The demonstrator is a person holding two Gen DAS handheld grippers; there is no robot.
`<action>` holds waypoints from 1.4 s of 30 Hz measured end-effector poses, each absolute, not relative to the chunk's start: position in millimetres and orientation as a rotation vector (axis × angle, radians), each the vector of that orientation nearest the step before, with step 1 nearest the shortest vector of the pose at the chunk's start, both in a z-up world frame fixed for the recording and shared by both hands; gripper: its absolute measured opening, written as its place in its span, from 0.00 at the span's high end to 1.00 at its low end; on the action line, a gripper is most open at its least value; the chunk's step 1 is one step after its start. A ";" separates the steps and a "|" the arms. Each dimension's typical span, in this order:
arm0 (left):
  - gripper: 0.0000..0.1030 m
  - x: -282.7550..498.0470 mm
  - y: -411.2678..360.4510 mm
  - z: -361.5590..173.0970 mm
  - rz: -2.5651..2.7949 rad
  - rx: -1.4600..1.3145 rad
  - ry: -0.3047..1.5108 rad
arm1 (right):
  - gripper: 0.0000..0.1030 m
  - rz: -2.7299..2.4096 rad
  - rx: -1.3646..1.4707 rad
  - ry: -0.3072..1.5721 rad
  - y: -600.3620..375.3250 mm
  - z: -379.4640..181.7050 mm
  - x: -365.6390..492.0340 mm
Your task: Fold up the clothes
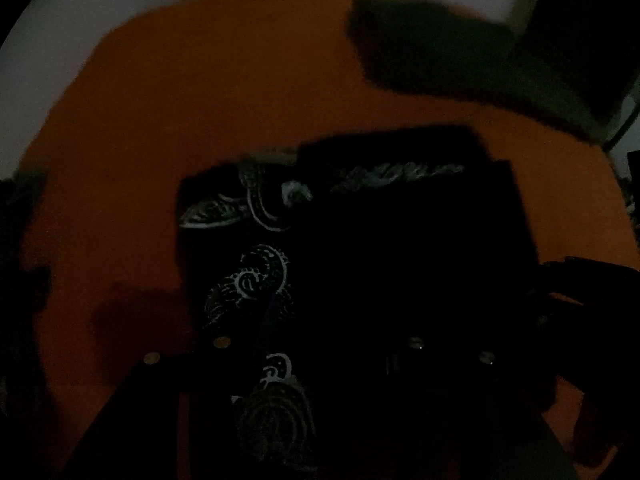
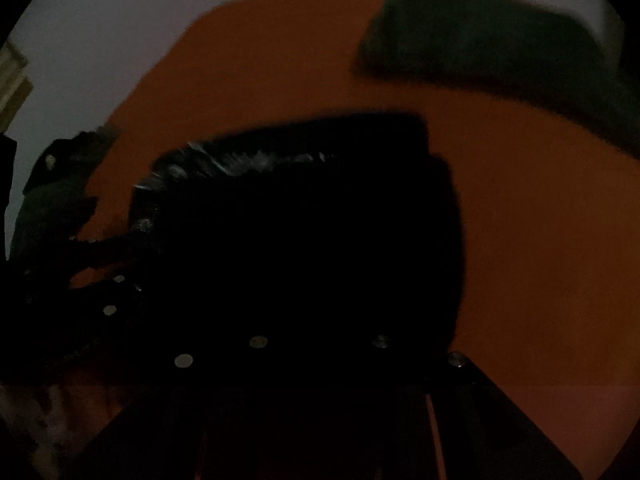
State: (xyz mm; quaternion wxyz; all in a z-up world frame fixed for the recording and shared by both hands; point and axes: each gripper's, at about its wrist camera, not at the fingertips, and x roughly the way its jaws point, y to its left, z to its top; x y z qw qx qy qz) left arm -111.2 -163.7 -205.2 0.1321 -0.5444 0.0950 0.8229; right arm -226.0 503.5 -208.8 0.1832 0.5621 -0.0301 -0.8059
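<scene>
Left wrist: my left tool [image 1: 320,344] over the black patterned garment [image 1: 352,240] on the orange desk [image 1: 200,80]; white print visible; grip too dark to tell.
Right wrist: my right tool [image 2: 320,344] over the garment's plain side; dark green pile [image 2: 480,36] beyond; grip unclear.

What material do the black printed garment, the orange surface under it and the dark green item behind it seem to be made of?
Black garment: soft woven or knit fabric, matte, lying in folded layers, with a pale printed pattern.
Orange surface: probably a matte cloth cover, no gloss; the dim light leaves this open.
Dark green item: probably folded fabric, with soft rounded edges; too blurred to be sure.
</scene>
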 end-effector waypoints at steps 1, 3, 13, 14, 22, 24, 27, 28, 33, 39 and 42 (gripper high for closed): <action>0.55 -108.5 -165.5 -206.1 2.399 -1.556 0.295 | 0.86 -2.259 1.597 -0.076 503.4 -217.5 -227.4; 0.55 -102.9 -169.2 -204.7 2.417 -1.516 0.326 | 0.86 -2.281 1.553 -0.049 504.0 -215.7 -219.4; 0.55 -117.2 -182.5 -190.7 2.400 -1.544 0.339 | 0.86 -2.284 1.556 -0.070 503.8 -189.1 -245.9; 0.55 -121.5 -181.6 -195.8 2.391 -1.557 0.339 | 0.86 -2.261 1.603 -0.055 500.5 -203.4 -249.7; 0.55 -60.2 -223.9 -157.6 2.345 -1.557 0.100 | 0.86 -2.342 1.449 -0.157 522.0 -155.3 -172.2; 0.55 -45.7 -231.4 -159.8 2.316 -1.576 0.048 | 0.86 -2.351 1.431 -0.170 525.9 -148.6 -146.3; 0.55 -34.2 -236.2 -181.0 2.314 -1.632 0.121 | 0.86 -2.337 1.507 -0.148 516.3 -170.7 -131.4; 0.55 -33.5 -235.2 -184.9 2.325 -1.621 0.158 | 0.86 -2.323 1.533 -0.121 510.4 -183.1 -136.1; 0.55 -17.5 -254.7 -162.1 2.326 -1.610 0.132 | 0.86 -2.297 1.531 -0.107 503.5 -189.5 -138.5; 0.55 16.1 -279.4 -160.5 2.300 -1.663 0.116 | 0.86 -2.275 1.473 -0.073 502.8 -173.5 -94.4; 0.55 24.7 -285.4 -181.5 2.281 -1.726 0.121 | 0.86 -2.272 1.488 0.058 484.4 -204.0 -88.1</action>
